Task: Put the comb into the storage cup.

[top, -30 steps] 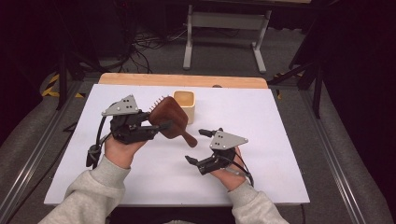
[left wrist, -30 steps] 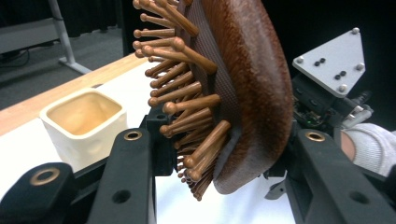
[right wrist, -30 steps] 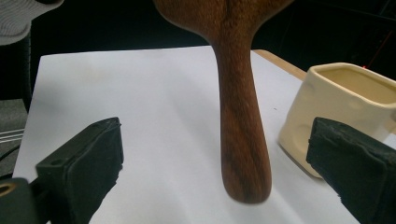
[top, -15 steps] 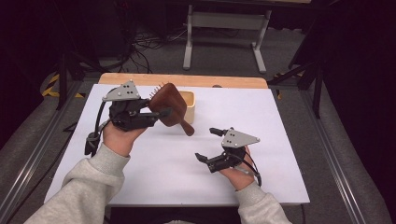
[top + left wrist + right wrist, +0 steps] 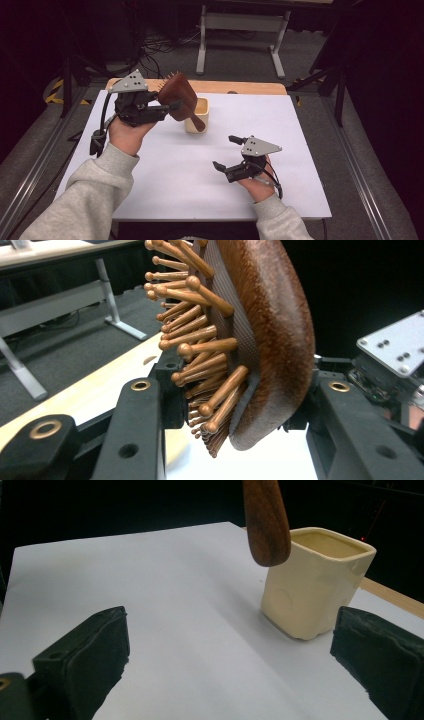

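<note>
High view shows the left gripper (image 5: 167, 107) clenched on the head of a wooden hairbrush (image 5: 176, 95), which it holds in the air just above the cream ceramic cup (image 5: 197, 116). The brush handle slopes down in front of the cup and its tip hangs over the cup's near rim. Compared with one second ago, the left gripper and the brush are higher and farther from the person, and the brush now partly covers the cup. Left gripper view confirms the grip: both black jaws press on the sides of the brush head (image 5: 260, 335), with the round-tipped bristles (image 5: 200, 347) pointing to one side. The right gripper (image 5: 231, 152) rests low on the white table sheet (image 5: 165, 175), near the cup on the person's side, with its jaws spread apart and nothing between them. It has shifted a little sideways from the cup since the earlier frame.
</note>
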### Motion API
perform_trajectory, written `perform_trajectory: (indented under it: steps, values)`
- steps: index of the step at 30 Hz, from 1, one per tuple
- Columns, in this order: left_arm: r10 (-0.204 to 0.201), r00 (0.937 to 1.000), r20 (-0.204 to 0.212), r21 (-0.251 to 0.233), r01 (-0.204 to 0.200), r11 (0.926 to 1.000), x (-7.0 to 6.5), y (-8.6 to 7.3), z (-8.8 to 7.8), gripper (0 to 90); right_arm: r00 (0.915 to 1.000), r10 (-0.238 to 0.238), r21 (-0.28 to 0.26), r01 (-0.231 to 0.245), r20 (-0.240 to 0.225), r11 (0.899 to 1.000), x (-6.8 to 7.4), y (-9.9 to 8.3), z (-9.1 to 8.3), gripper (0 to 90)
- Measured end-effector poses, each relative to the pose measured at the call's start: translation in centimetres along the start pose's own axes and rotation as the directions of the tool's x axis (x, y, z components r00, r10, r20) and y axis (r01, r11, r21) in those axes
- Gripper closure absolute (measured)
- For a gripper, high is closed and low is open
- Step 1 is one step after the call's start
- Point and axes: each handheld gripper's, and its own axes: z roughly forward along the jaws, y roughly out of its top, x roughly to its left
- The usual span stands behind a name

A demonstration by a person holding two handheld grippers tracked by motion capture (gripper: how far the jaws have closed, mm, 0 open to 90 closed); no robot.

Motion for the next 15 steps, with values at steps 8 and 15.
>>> perform_trajectory:
  steps: [8, 15]
  values:
    - [0.02, 0.9989, -0.043, 0.0, -0.02, 0.9998, 0.9, 1.3, 0.6, 57.2, 1.0, 0.003, 0.004, -0.003, 0.006, 1.0, -0.2, -0.1, -0.1, 2.9]
    - [0.005, 0.9978, -0.066, -0.008, -0.006, 0.9999, 1.6, 2.0, 1.1, 56.9, 1.0, 0.001, 0.006, -0.001, 0.005, 1.0, -0.1, -0.1, 0.0, 2.9]
